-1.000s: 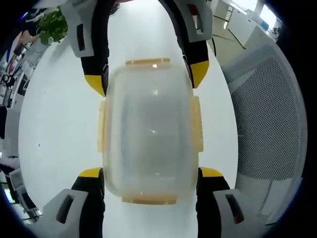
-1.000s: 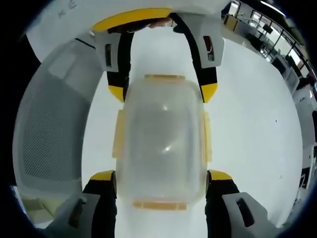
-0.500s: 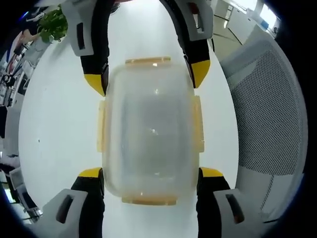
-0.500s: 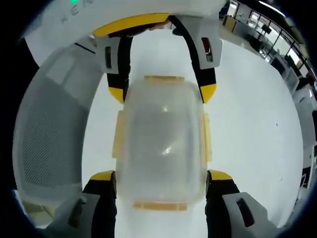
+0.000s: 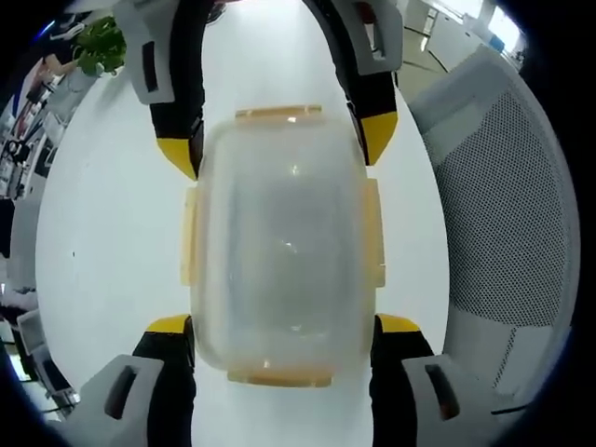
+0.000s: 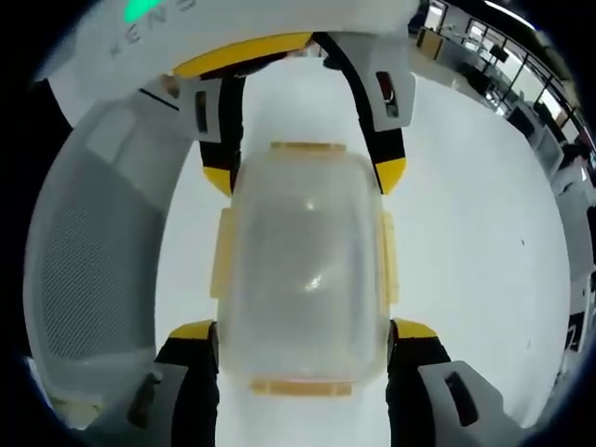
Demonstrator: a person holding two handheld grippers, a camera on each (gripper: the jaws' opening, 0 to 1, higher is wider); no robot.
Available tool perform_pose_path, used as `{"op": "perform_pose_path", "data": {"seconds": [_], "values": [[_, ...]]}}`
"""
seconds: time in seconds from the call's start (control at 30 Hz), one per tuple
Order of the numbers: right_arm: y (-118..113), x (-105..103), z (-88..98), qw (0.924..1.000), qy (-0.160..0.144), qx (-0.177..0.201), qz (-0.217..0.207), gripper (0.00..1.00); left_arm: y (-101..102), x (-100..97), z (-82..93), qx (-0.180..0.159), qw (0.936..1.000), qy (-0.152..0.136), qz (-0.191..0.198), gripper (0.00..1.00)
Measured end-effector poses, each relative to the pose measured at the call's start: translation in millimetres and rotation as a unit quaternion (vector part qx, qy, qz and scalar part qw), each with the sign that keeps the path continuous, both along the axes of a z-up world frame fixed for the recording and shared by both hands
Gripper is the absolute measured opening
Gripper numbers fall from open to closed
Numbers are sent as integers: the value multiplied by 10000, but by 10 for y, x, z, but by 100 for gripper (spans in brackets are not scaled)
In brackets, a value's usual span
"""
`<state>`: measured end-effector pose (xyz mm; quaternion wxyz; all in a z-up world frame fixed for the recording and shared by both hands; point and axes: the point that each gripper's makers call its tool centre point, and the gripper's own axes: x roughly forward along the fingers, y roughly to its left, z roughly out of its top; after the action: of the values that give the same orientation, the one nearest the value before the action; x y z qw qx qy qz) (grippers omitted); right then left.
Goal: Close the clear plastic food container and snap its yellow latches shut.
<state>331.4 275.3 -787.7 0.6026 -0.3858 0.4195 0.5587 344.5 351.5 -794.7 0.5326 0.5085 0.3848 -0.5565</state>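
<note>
A clear plastic food container (image 5: 284,242) with its lid on lies on the white table (image 5: 112,242), a yellow latch (image 5: 277,114) on each of its four sides. My left gripper (image 5: 283,326) is shut on its near end, with the yellow-tipped jaws pressed to both long sides. My right gripper (image 5: 277,147) clamps the far end from the opposite direction. In the right gripper view the same container (image 6: 305,261) sits between my right gripper (image 6: 304,331) at the bottom and my left gripper (image 6: 305,175) at the top. I cannot tell whether the latches are snapped.
A grey mesh office chair (image 5: 503,214) stands close beside the table, and the same chair (image 6: 84,251) shows in the right gripper view. A green plant (image 5: 98,47) is at the table's far end. Office desks (image 6: 521,84) lie beyond the table.
Both views have shifted slightly, so the chair sits a little differently in each. The container and both grips look the same.
</note>
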Motion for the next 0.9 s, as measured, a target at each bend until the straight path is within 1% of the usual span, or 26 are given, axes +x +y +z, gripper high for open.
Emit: {"op": "perform_pose_path", "data": {"seconds": [0.27,0.47,0.73,0.9], "values": [[114,-1,-6,10000,3,-36,1,74,113,4,-5,-70,10000,23,32,77],[214,-1,-7,10000,4,-23,-18,74,210,5,-17,-57,10000,46,29,78],[297,10,-16,10000,11,-17,-42,74,286,12,-24,-71,10000,56,38,78],[385,12,-14,10000,13,-8,-55,74,377,19,-34,-31,10000,56,33,79]]}}
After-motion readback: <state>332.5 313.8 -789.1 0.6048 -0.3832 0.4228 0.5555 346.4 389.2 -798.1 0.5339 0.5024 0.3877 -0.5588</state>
